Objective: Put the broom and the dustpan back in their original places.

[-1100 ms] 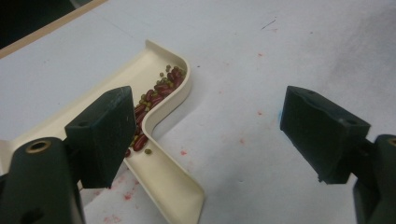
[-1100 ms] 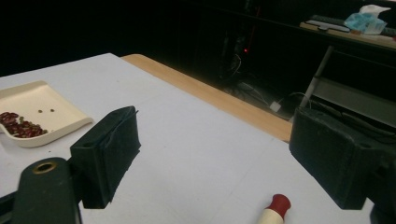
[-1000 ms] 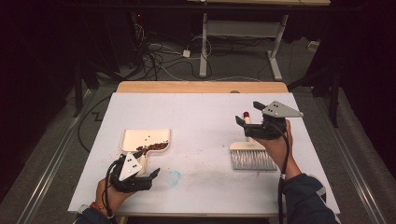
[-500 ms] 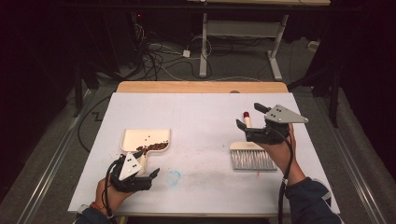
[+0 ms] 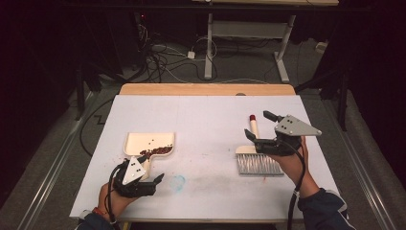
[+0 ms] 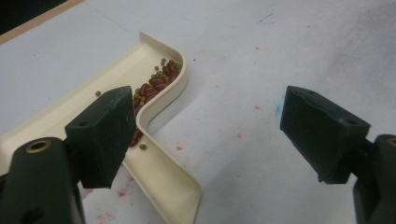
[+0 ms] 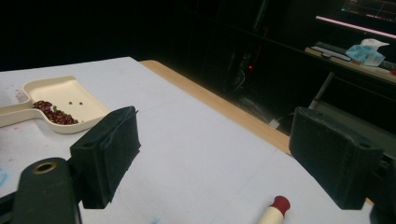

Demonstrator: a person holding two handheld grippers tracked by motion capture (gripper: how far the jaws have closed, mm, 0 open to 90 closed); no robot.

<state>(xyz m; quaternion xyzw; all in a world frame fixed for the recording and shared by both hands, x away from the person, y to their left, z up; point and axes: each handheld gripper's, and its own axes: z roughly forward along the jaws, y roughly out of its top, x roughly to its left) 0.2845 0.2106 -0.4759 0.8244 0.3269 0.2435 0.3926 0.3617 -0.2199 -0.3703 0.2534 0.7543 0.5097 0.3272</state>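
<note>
White tabletop, dark room behind. High view: left gripper released just beside dustpan handle; right gripper released, hovering over brush.

Left gripper view: jaws spread, dustpan handle at left jaw, beans ahead.

Right gripper view: jaws apart, brush tip below. Sweeping seemingly finished; next, probably closing on handle to lift.

the cream, smooth plastic dustpan has a faint sheen and holds glossy dark red beans, while the cream-handled brush with a red cap looks like plastic with fine pale grey bristles. the white matt table cover is smooth, stained red and blue, over a light wooden tabletop edge. both grippers' black pads look matt and rubbery, the right gripper bearing a dull grey metal plate.
</note>
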